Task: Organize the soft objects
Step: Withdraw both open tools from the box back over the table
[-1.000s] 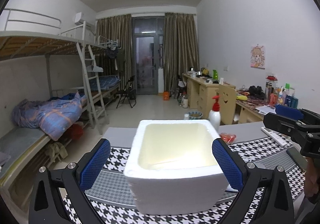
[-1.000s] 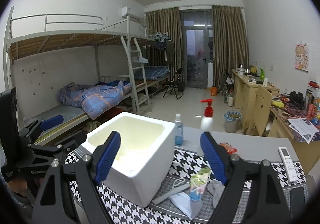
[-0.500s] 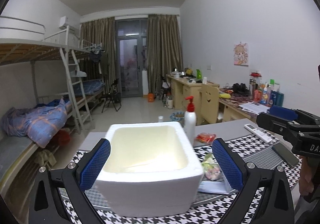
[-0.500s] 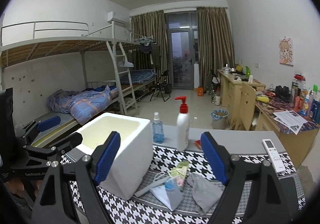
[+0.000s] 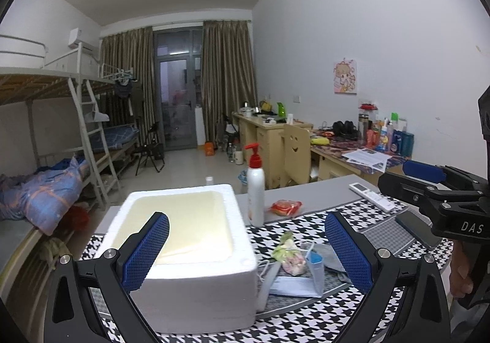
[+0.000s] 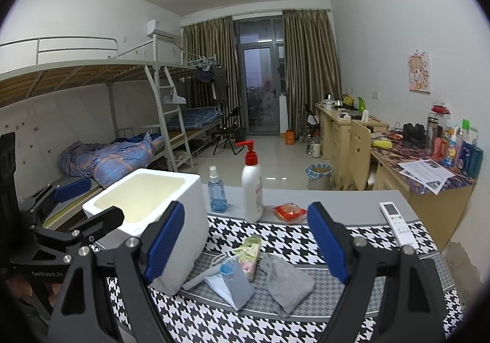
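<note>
Both grippers wide open, holding nothing: left gripper [image 5: 246,249] hovers over the foam box [image 5: 190,254], while the grey cloth [image 6: 288,281] and face mask [image 6: 231,283] lie just below the right gripper [image 6: 245,242]

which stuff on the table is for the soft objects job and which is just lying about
For the job: foam box, grey cloth, face mask, floral pouch.

Lying about: pump bottle, blue spray bottle, red snack packet, remote.
</note>
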